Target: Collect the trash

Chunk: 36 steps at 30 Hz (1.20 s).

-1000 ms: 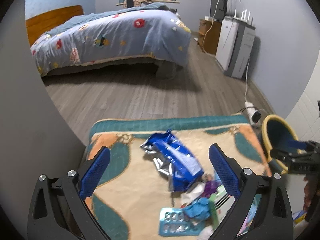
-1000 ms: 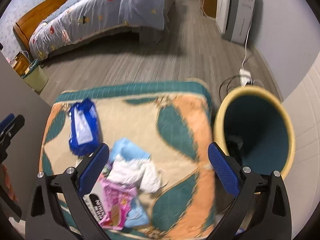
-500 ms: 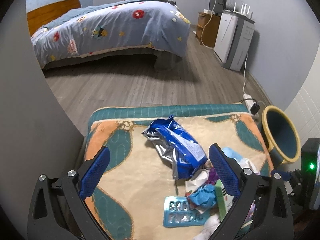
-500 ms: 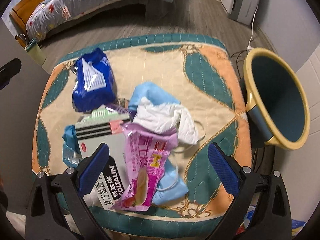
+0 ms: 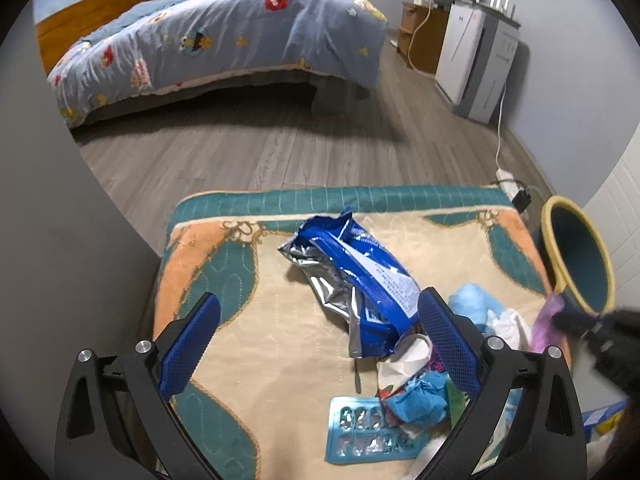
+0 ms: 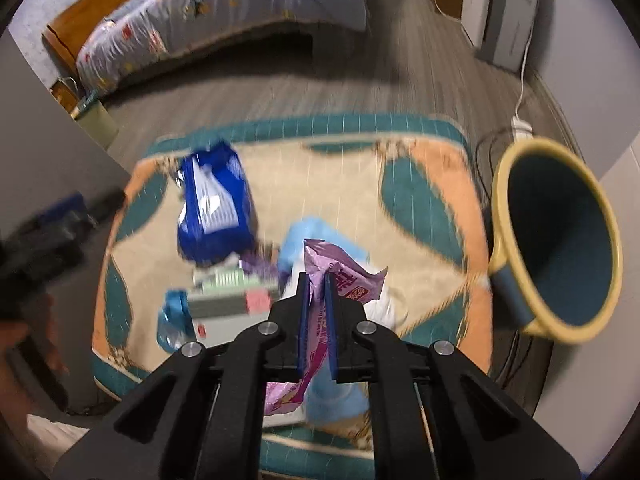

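My right gripper (image 6: 317, 280) is shut on a pink snack wrapper (image 6: 346, 276) and holds it above the trash pile on the patterned cushion (image 6: 424, 184). It also shows in the left wrist view (image 5: 572, 320), blurred, with the pink wrapper (image 5: 546, 326). My left gripper (image 5: 320, 312) is open and empty, low over the cushion (image 5: 240, 328), with a blue foil bag (image 5: 360, 272) between its fingers. A blister pack (image 5: 368, 436), crumpled blue paper (image 5: 420, 398) and white tissue (image 5: 508, 322) lie nearby. The yellow-rimmed bin (image 6: 560, 240) stands right of the cushion.
A grey panel (image 5: 60, 280) stands to the left of the cushion. A bed (image 5: 220, 40) is beyond on the wooden floor. A power strip and cable (image 5: 508, 178) lie by the bin (image 5: 576, 256). A white appliance (image 5: 476, 52) stands at the right wall.
My right gripper has shut on the pink wrapper and lifted it from the pile. My left gripper has stayed open over the blue bag, shifting only slightly.
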Tool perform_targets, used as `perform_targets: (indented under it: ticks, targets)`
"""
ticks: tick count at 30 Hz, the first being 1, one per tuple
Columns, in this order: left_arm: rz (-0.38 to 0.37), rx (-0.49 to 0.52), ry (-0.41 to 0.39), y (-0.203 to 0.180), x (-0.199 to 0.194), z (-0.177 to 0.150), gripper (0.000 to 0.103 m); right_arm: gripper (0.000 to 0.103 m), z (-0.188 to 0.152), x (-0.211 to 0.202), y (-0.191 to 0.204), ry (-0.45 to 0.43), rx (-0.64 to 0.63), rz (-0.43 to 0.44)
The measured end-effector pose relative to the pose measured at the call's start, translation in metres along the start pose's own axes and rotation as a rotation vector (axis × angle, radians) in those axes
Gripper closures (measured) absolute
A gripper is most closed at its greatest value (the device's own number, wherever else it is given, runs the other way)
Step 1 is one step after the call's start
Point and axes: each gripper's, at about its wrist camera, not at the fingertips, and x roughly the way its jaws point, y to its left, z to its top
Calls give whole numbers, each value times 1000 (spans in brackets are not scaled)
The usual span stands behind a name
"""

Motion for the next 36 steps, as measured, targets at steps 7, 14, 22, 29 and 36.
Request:
perform_targets:
  ticks: [7, 14, 22, 29, 36]
  targets:
    - [9, 35, 44, -18, 25, 1, 5, 96, 31, 0, -7, -54, -91, -45]
    - [-4, 44, 96, -34, 53, 0, 5, 96, 64, 24, -22, -78, -139, -59]
    - [2, 57, 135, -38, 79, -1, 5, 87, 79, 78, -49, -28, -151, -145]
    - [-16, -17, 164, -29, 97, 3, 5, 9, 79, 82, -71, -23, -2, -127]
    - [-77, -36, 173, -24, 111, 3, 5, 6, 67, 97, -70, 47, 28, -115]
